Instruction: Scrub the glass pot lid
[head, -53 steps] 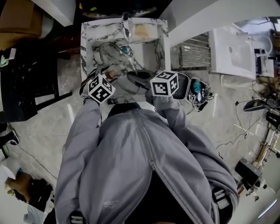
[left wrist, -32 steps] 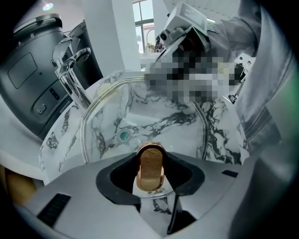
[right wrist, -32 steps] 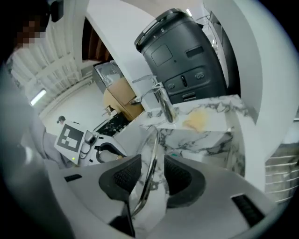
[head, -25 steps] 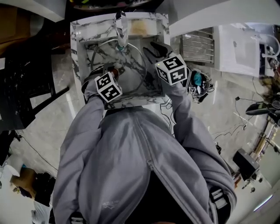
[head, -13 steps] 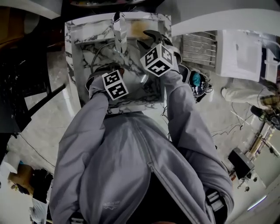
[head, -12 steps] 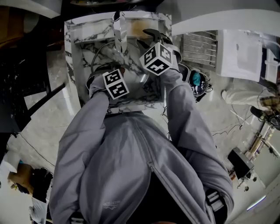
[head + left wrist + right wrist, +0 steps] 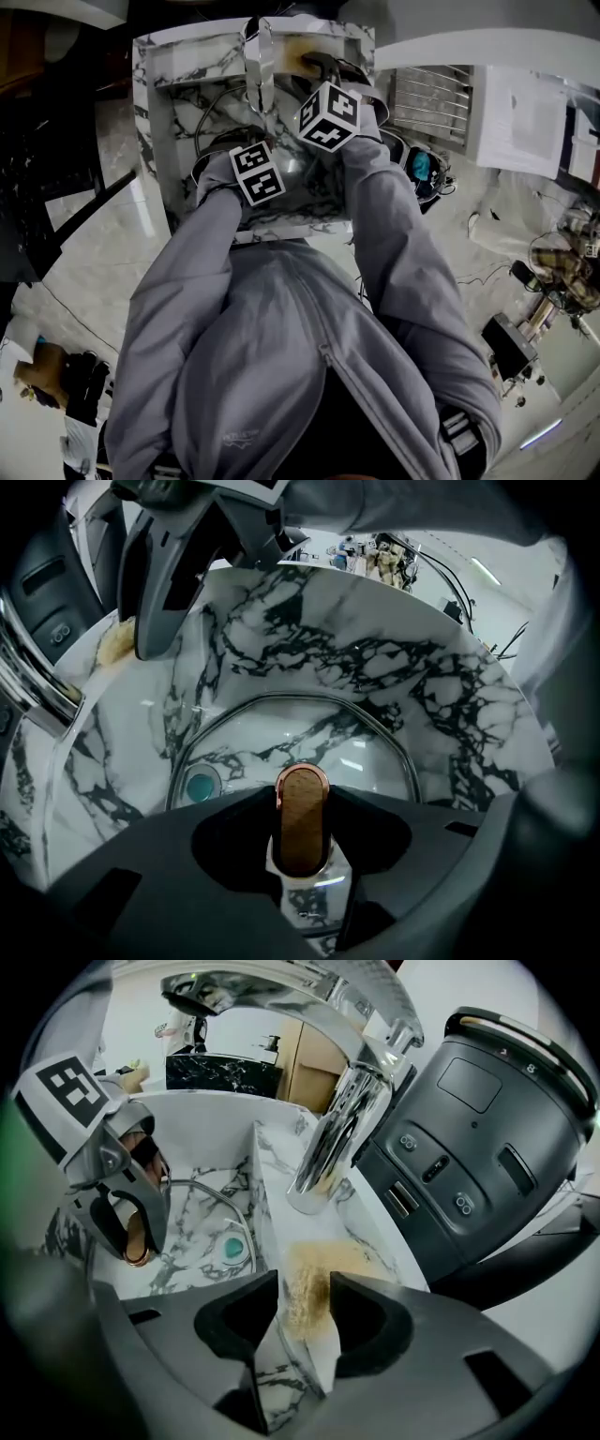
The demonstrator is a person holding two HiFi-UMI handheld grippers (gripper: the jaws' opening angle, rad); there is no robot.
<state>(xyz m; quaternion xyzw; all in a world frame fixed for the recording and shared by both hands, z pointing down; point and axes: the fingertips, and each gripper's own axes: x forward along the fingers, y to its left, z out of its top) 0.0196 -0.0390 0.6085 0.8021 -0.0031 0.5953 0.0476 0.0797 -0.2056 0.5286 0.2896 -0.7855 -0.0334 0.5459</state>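
A glass pot lid (image 7: pixel 309 738) with a metal rim lies in the marble sink (image 7: pixel 155 112). My left gripper (image 7: pixel 301 834) is shut on the lid's wood-and-copper knob (image 7: pixel 301 813), which stands upright between its jaws; the right gripper view shows the same grip (image 7: pixel 134 1227). A tan sponge (image 7: pixel 309 1288) rests on the sink's back ledge beside the faucet (image 7: pixel 328 1147). My right gripper (image 7: pixel 305 1314) hangs over that ledge. Its jaws have just been opening, with the sponge in the gap between them. In the head view the right gripper (image 7: pixel 317 67) reaches the sponge (image 7: pixel 298 54).
The chrome faucet (image 7: pixel 263 56) arches over the basin between the two grippers. A dark grey appliance (image 7: pixel 478 1147) stands right behind the ledge, close to my right gripper. The sink wall (image 7: pixel 267 1204) runs under the right gripper's left jaw. A person's grey sleeves fill the foreground.
Both grippers have sunk toward the sink. The right one has moved to the back ledge and rolled over the sponge. The left one stays on the lid's knob.
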